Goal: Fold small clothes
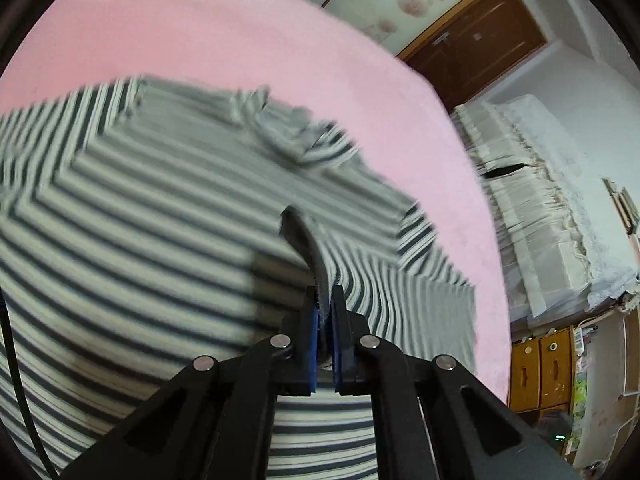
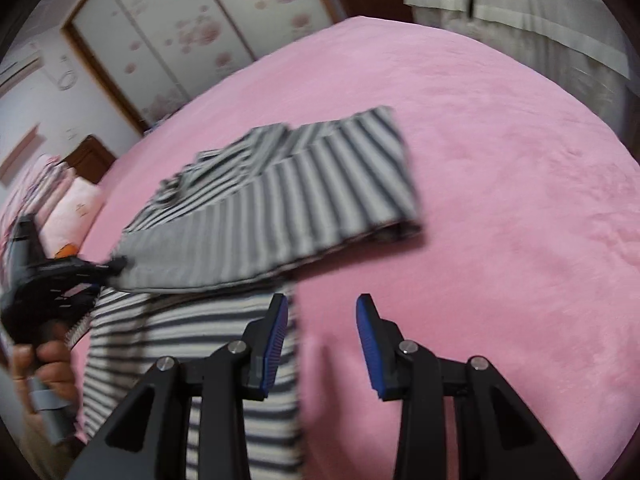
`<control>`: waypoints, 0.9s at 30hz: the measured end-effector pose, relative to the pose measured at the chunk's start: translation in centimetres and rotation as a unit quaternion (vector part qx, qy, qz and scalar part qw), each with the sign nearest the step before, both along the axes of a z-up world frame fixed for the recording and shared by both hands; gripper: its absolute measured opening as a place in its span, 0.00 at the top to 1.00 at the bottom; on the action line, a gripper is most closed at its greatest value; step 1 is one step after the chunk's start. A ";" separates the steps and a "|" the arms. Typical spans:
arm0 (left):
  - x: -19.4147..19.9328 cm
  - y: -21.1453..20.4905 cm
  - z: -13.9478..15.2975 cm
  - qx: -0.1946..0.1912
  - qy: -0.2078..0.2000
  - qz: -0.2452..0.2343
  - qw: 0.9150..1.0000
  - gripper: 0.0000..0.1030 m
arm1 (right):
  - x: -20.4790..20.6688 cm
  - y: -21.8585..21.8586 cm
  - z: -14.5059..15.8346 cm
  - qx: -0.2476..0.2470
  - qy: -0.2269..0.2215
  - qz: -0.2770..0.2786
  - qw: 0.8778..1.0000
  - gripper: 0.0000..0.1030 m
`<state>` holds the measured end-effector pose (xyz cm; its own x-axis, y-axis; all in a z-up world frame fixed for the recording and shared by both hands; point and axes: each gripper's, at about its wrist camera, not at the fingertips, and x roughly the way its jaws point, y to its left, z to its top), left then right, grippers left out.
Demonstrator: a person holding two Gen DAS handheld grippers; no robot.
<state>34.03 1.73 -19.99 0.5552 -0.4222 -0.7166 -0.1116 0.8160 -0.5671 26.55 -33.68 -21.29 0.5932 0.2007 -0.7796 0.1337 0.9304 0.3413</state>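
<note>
Left wrist view: left gripper (image 1: 325,300) nearest the lens, jaws clenched on a raised fold of the striped garment (image 1: 140,220), blue pads pressed against the pinched edge, which rises as a dark ridge between them. The rest of the garment spreads flat below over the pink bedspread (image 1: 240,40), filling most of the frame; stripes run in different directions where layers overlap, and a bunched bit sits near the far edge. Frame is motion-blurred. Wooden door (image 1: 480,40) and a white-draped piece of furniture (image 1: 532,208) stand beyond the bed on the right. Right wrist view: right gripper (image 2: 322,308) nearest the lens, jaws released and wide apart, nothing between them; its left finger hangs over the near striped edge, its right finger over bare pink bedspread (image 2: 500,200). The striped garment (image 2: 280,208) lies mid-bed, partly folded, with one panel lifted at its left corner by the left gripper (image 2: 116,266). The person's left hand (image 2: 44,368) holds that tool's handle at the frame's left edge. Floral wardrobe doors (image 2: 192,24) stand behind.
</note>
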 end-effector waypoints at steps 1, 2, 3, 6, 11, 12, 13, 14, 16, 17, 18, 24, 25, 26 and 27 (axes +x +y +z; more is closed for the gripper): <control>0.1 0.3 1.2 -0.007 -0.013 0.005 1.000 0.97 | 0.4 -0.3 -0.3 -0.003 0.004 -0.005 1.000 0.65; 0.2 0.6 2.3 -0.005 -0.025 0.006 1.000 0.97 | 0.8 -0.5 -0.5 -0.006 0.006 -0.007 1.000 0.65; 0.3 1.2 3.8 0.004 -0.044 0.010 0.999 0.97 | 1.0 -0.5 -0.6 -0.008 0.007 -0.007 1.000 0.65; 0.3 3.3 6.6 0.019 -0.077 0.024 0.997 0.97 | 2.1 0.2 -1.1 -0.011 0.011 0.000 1.000 0.65; 0.5 8.3 7.5 0.045 -0.085 0.065 0.993 0.97 | 3.9 2.7 -1.6 -0.037 0.012 0.024 0.999 0.65; 0.5 9.4 7.2 0.046 -0.082 0.075 0.993 0.97 | 4.1 3.0 -1.6 -0.039 0.011 0.029 0.999 0.65; 0.6 10.6 6.8 0.050 -0.078 0.085 0.992 0.97 | 4.4 3.4 -1.7 -0.041 0.011 0.032 0.999 0.65; 0.7 11.6 6.2 0.054 -0.073 0.093 0.992 0.97 | 4.6 3.8 -1.8 -0.046 0.011 0.036 0.998 0.65; 0.7 13.3 4.7 0.059 -0.057 0.106 0.991 0.97 | 5.1 4.6 -1.9 -0.056 0.010 0.041 0.998 0.65; 0.8 13.9 3.8 0.060 -0.047 0.111 0.991 0.97 | 5.3 5.0 -1.9 -0.062 0.010 0.044 0.997 0.65; 0.8 14.6 2.8 0.062 -0.035 0.115 0.991 0.97 | 5.4 5.3 -2.0 -0.068 0.009 0.047 0.997 0.65; 0.4 16.6 -2.6 0.063 0.014 0.133 0.989 0.96 | 6.3 6.4 -2.2 -0.108 0.008 0.057 0.992 0.65; 0.4 16.6 -3.3 0.063 0.020 0.135 0.989 0.96 | 6.4 6.4 -2.2 -0.110 0.008 0.057 0.992 0.65; 0.3 16.7 -3.8 0.064 0.026 0.137 0.988 0.96 | 6.6 6.4 -2.3 -0.113 0.008 0.056 0.992 0.65; 0.3 16.9 -4.4 0.065 0.030 0.138 0.988 0.96 | 6.8 6.4 -2.3 -0.115 0.007 0.054 0.992 0.65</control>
